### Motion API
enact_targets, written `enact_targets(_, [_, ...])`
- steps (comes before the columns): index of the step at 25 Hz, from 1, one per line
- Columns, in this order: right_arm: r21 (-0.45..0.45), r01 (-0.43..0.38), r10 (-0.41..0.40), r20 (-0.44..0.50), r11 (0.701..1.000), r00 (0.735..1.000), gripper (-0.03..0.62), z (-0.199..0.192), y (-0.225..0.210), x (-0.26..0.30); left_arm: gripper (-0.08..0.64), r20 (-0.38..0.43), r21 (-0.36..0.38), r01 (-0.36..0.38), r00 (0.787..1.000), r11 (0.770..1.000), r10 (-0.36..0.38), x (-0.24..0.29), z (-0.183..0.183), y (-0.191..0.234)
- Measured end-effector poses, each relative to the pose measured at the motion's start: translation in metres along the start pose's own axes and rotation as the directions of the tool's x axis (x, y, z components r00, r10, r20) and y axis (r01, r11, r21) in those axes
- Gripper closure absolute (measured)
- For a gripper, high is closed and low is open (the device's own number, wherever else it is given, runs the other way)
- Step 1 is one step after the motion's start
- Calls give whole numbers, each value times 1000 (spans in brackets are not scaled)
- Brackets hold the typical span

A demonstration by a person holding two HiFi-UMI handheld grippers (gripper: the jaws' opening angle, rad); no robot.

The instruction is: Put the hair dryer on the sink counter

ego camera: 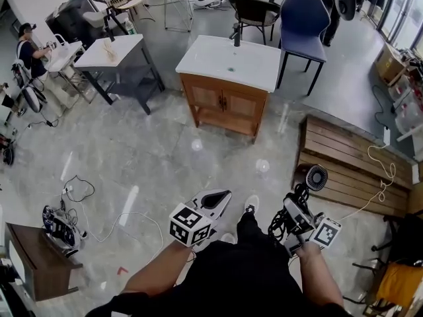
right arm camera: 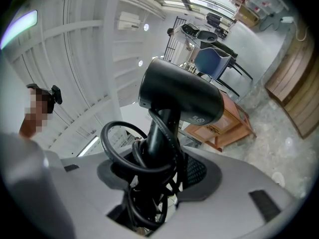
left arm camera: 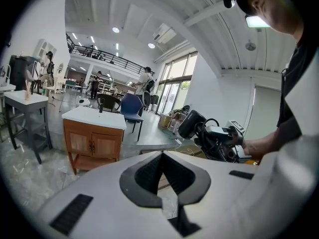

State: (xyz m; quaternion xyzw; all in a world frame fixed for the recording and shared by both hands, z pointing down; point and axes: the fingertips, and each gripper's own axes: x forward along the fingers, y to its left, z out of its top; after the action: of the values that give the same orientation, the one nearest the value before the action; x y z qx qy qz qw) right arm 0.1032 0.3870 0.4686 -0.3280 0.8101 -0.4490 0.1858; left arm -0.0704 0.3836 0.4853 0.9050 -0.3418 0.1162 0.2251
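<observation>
1. The right tool (ego camera: 295, 211) (right arm camera: 159, 168) is clamped on the handle of the black hair dryer (ego camera: 316, 177) (right arm camera: 182, 96). The handle stands up between the two pads.
2. The dryer's black cord (right arm camera: 124, 148) is wound in loops round the handle, and some of the loops sit in the grip as well.
3. The hair dryer is in the air over the grey floor (ego camera: 165, 144), at the person's right side. It is well apart from the counter (ego camera: 258, 68) (left arm camera: 89, 116) and touches nothing but the tool.
4. In the head view its round grille faces up, just beside the near edge of a slatted wooden platform (ego camera: 350, 167).
5. The left tool (ego camera: 223, 198) (left arm camera: 162, 156) is closed, its pad tips meeting, with nothing between them. It points toward the counter from a distance.
6. The counter is a white sink top on a wooden cabinet (ego camera: 225, 101) with two doors. A dark faucet (ego camera: 236, 35) stands at its far edge.
7. A blue chair (ego camera: 303, 18) stands just beyond the counter's far right corner.
8. A grey table (ego camera: 112, 51) stands to the counter's left, apart from it.
</observation>
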Motion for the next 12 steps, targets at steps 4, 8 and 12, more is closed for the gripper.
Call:
enact_targets(4, [13,-13,13,10,1000,1000,370,19,-14,19,560,-10,-2,-27,1000,1000,27,13,10,20])
enact_targets(8, [14,-25,25,22,1000,999,370,46,-29,43,560,-10,4,-39,999,999,39,35,30,39])
enact_targets(12, [-2,-17,17,25,1000,1000,370,77,-51,65,560,-12,23,-33,999,999,34,66,54,57])
